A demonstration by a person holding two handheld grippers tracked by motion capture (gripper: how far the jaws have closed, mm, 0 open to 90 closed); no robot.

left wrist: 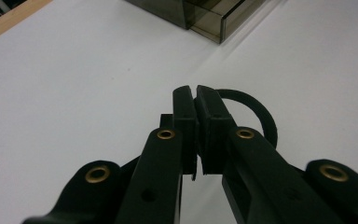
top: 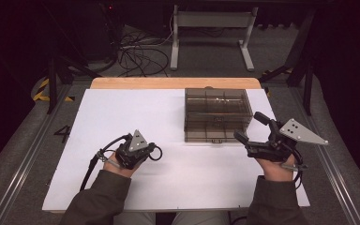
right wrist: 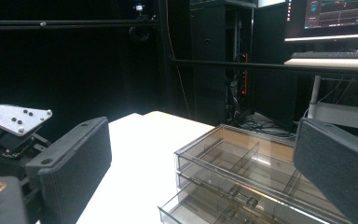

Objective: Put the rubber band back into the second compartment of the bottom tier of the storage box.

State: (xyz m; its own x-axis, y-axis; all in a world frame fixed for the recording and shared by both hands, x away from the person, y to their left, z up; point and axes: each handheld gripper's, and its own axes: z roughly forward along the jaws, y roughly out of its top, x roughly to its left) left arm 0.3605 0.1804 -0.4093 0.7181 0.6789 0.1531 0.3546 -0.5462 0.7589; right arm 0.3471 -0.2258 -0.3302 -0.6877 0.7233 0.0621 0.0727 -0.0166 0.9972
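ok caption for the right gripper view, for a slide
Open right gripper facing a smoky clear compartment box on the white table.

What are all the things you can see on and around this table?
Drawer box: one, smoky see-through plastic with dividers, far right part of the table, a lower drawer pulled out a little.
Small parts: a few, too blurred to name, in a drawer of the box.
Table: one, white top with a wooden far edge.
Desk frame: one, grey-white, on the floor beyond the table.
Cables: a tangle, black, on the floor beside that frame.
Monitor: one, lit, behind the table in the right gripper view.
Left claw: one, black, shut on nothing, above the near left of the table.
Right claw: one, black, open, pointing at the box.
Sleeves: two, olive green, bottom edge.
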